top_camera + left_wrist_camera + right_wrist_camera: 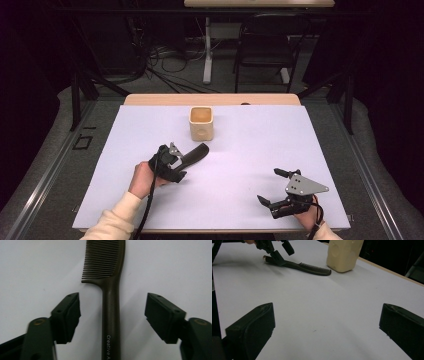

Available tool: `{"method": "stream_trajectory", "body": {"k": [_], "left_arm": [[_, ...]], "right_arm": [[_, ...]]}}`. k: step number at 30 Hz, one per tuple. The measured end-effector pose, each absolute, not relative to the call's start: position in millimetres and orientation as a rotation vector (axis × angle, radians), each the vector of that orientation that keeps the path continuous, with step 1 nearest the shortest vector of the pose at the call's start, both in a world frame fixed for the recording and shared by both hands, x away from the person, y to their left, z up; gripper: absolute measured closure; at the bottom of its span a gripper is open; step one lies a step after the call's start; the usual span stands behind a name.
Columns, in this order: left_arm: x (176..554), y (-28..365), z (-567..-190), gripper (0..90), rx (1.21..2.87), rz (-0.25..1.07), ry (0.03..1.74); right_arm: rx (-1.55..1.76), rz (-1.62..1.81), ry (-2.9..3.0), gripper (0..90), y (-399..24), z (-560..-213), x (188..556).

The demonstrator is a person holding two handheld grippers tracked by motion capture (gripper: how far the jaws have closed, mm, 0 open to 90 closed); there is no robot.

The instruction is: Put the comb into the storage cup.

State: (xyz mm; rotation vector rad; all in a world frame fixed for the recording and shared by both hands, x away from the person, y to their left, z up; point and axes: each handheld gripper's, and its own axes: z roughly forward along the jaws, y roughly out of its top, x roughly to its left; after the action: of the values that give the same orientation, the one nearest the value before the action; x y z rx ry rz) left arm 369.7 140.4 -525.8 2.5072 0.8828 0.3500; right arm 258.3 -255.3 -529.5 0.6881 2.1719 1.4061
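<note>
A dark brown comb (196,153) lies flat on the white sheet, teeth end pointing toward a cream square cup (201,123). My left gripper (180,163) is open and low over the comb's handle. In the left gripper view the comb (111,287) runs straight up between the two jaws, which stand apart on either side of its handle without touching it; the left gripper (113,303) holds nothing. My right gripper (269,186) rests open near the table's front right. The right gripper (327,322) has only bare sheet between its jaws, with the comb (309,267) and the cup (343,253) farther off.
The white sheet (260,140) covers most of the wooden table (150,99). Behind the table stand a black chair (265,47), a white table leg (207,50) and cables on the floor. The other hand's gripper (275,252) sits over the comb's handle end.
</note>
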Motion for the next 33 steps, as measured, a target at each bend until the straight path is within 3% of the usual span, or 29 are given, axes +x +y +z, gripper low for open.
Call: {"method": "stream_trajectory", "body": {"k": [4, 17, 33], "left_arm": [[373, 136, -525, 43.0, 2.545, 0.346, 0.891], [385, 131, -526, 61.6, 2.614, 0.271, 0.923], [394, 131, -532, 64.1, 2.62, 0.189, 0.949]], "right_arm": [[0.685, 1.407, 2.175, 0.0, -255, -530, 258], [0.688, 1.406, 2.178, 0.0, -255, -530, 258], [0.688, 1.411, 2.177, 0.0, -254, -530, 259]]}}
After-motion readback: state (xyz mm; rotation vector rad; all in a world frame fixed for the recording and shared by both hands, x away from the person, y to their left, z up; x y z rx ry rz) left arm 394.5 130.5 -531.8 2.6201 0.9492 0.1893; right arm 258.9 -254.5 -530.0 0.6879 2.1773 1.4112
